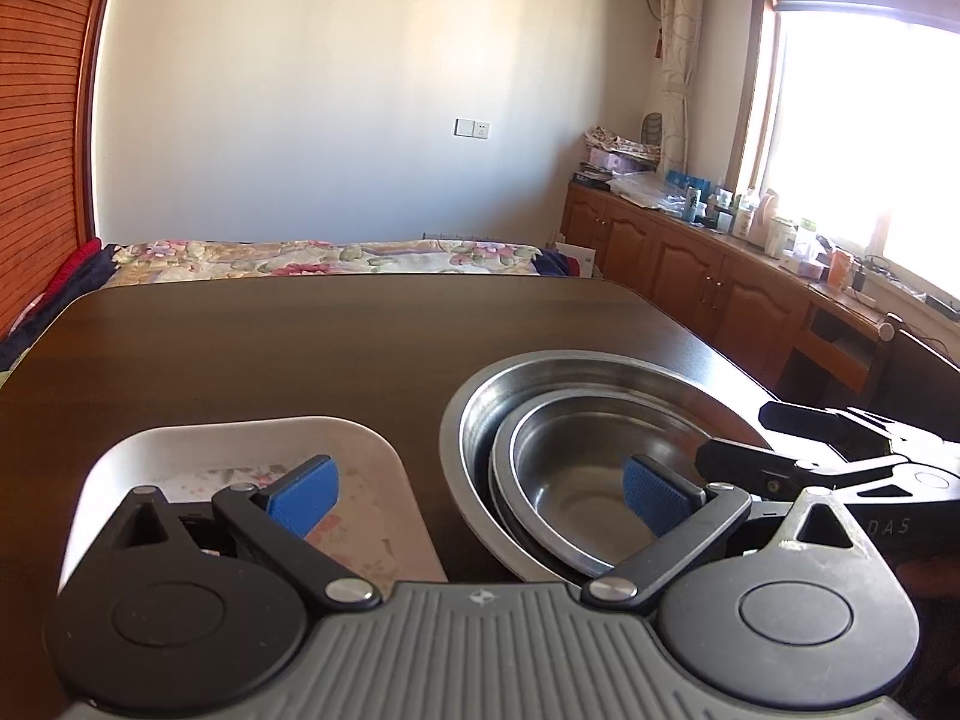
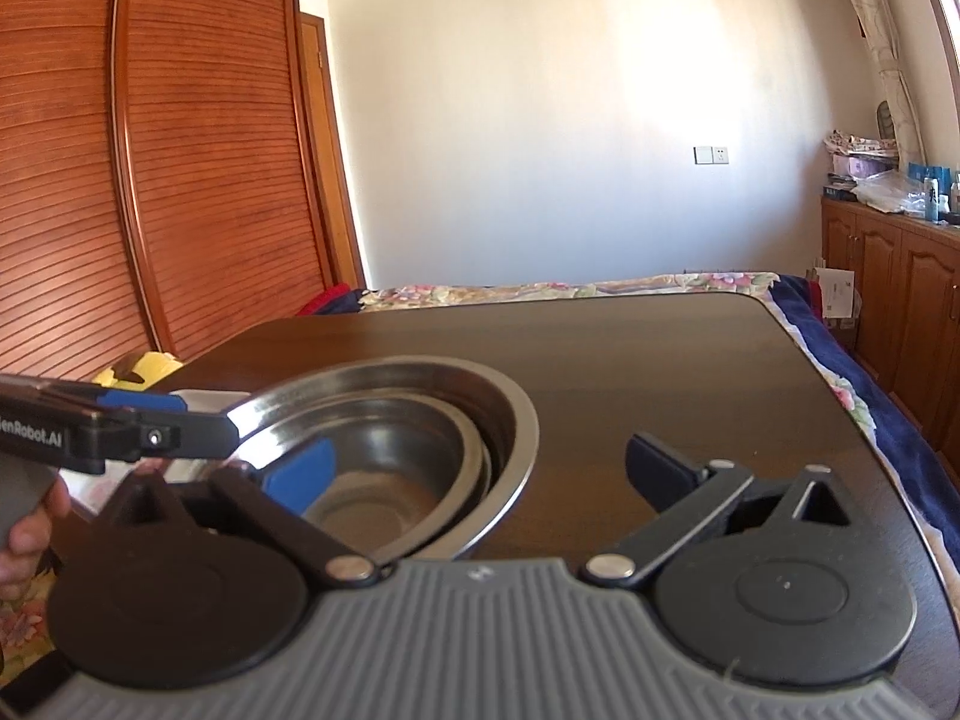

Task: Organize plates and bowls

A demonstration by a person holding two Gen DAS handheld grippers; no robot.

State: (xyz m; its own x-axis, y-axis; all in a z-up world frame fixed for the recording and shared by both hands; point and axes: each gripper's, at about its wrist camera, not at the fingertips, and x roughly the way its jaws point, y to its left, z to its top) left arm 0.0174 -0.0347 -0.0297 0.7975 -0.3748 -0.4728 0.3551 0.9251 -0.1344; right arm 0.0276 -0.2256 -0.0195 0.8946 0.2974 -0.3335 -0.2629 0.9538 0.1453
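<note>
where each camera's own grey housing fills the bottom of the frame, the nearest parts of the dishes are cut off behind it. the left tongs (image 1: 477,501) stand wide with nothing between the blue pads (image 1: 303,495); one pad hangs over a pale tray (image 1: 240,444) at lower left, whose near edge is hidden and whose faint floral print is hard to read. the other pad hangs over the small steel bowl (image 1: 594,456), which sits nested inside the large steel bowl (image 1: 480,396) just right of the tray. there seems to be another rim between the two bowls, but i cannot tell for sure. the right tongs (image 2: 480,474) are likewise spread wide and hold nothing, one pad over the nested bowls at lower centre, the other, in shadow, over bare wood. in the right wrist view the left tool crosses the left edge, a person's hand (image 2: 27,534) half cut off beneath it.

all of this rests on a dark wooden surface (image 1: 300,336) with rounded far corners. beyond it lies a bed (image 1: 324,255) under a floral cover. further back is a plain white wall with a socket plate, slatted wooden wardrobe doors (image 2: 180,180) at upper left, and low wooden cabinets (image 1: 690,258) crowded with small bottles too tiny to name, below a window (image 1: 870,138) washed out by glare.
</note>
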